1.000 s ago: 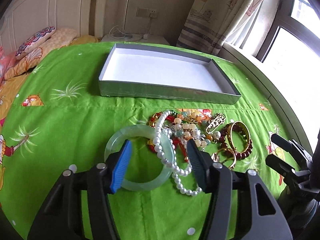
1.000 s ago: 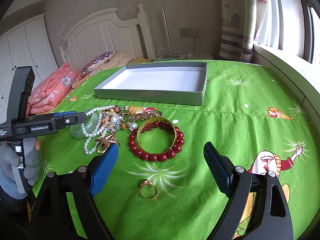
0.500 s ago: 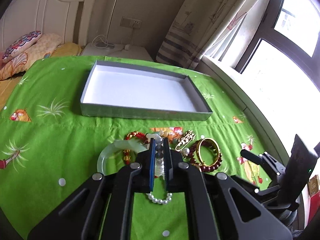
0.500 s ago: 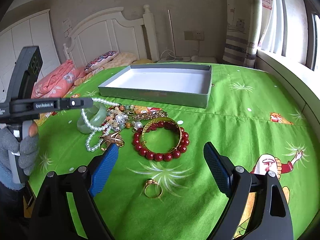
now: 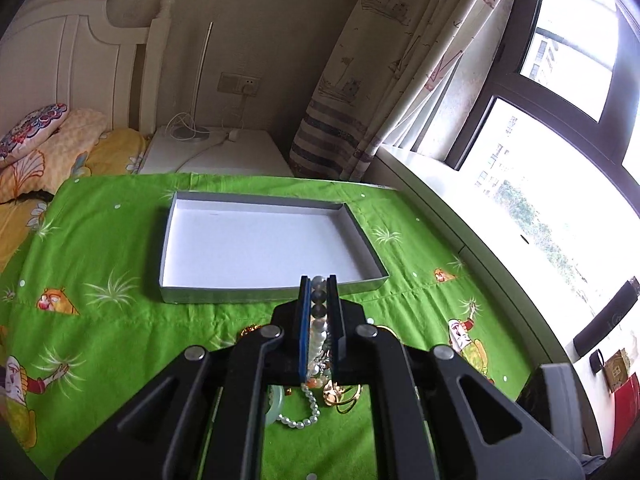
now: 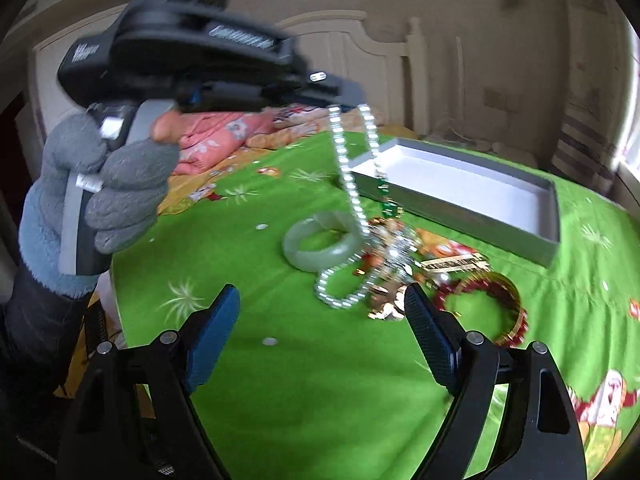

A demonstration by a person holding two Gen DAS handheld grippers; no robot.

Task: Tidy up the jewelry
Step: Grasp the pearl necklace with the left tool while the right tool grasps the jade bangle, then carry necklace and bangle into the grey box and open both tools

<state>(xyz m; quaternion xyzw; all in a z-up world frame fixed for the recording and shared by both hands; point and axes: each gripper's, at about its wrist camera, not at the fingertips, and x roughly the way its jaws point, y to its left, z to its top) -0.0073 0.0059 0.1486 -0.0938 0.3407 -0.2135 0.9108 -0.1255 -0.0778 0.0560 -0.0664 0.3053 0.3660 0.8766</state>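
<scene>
While your left gripper (image 5: 319, 304) pinches the white pearl-bead necklace (image 6: 347, 184) and the right gripper (image 6: 320, 340) gapes empty, lift until its tail clears the pile, then carry to the shallow grey cardboard box (image 5: 256, 294) at 12 o'clock.

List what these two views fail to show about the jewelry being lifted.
- Left wrist view: the left gripper and its body hide most of the jewelry pile.
- Right wrist view: motion blur smears the pearl necklace, so whether it is snagged on the pile is unclear.
- The gold ring appears in neither view.

The left gripper (image 6: 348, 100), held in a grey-gloved hand (image 6: 108, 192), pinches a pearl necklace (image 6: 352, 200) whose 2 strands hang to the green cloth (image 6: 320, 380). The right gripper (image 6: 322, 340) is spread wide below.
</scene>
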